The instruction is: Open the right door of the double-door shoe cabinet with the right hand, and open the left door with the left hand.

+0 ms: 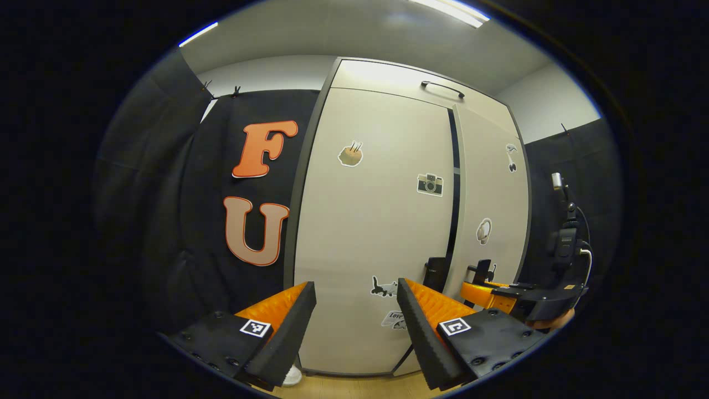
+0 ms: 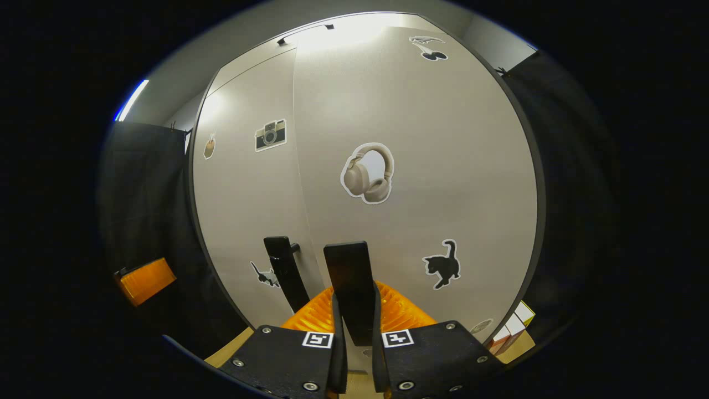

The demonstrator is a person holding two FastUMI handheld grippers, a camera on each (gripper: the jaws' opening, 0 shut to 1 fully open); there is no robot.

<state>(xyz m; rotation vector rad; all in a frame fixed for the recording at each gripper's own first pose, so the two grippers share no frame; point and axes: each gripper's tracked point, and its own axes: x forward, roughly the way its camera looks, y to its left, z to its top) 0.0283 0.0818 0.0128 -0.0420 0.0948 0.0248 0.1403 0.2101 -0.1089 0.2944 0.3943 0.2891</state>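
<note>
The left tongs [image 1: 356, 318] are spread wide and hold nothing; their two fingers frame the lower part of the left door [image 1: 371, 221] of a tall, pale shoe cabinet [image 1: 388, 75], without touching it. In the left gripper view, the left door sits shut while the right door [image 1: 490, 194] stands slightly ajar, with a dark gap between the two doors. Near the bottom of that gap, the right tongs [image 1: 479, 274] reach in from the right edge, held by a hand [image 1: 548, 321], and close on the right door's handle [image 1: 483, 271]; the left door's handle [image 1: 435, 272] stands free just beside it. In the right gripper view, the right tongs [image 2: 354, 327] are drawn in narrow, both fingers pressing the sides of the upright dark right door's handle [image 2: 350, 280], with the right door [image 2: 432, 138] looming close behind it. This view also brings out a cat sticker [image 2: 442, 265] and a headphone sticker [image 2: 368, 173] on the right door, and small boxes [image 2: 512, 330] at the cabinet's lower right corner on the floor. The left gripper view alone offers the long dark handle [image 1: 442, 88] on the cabinet's top panel.
</note>
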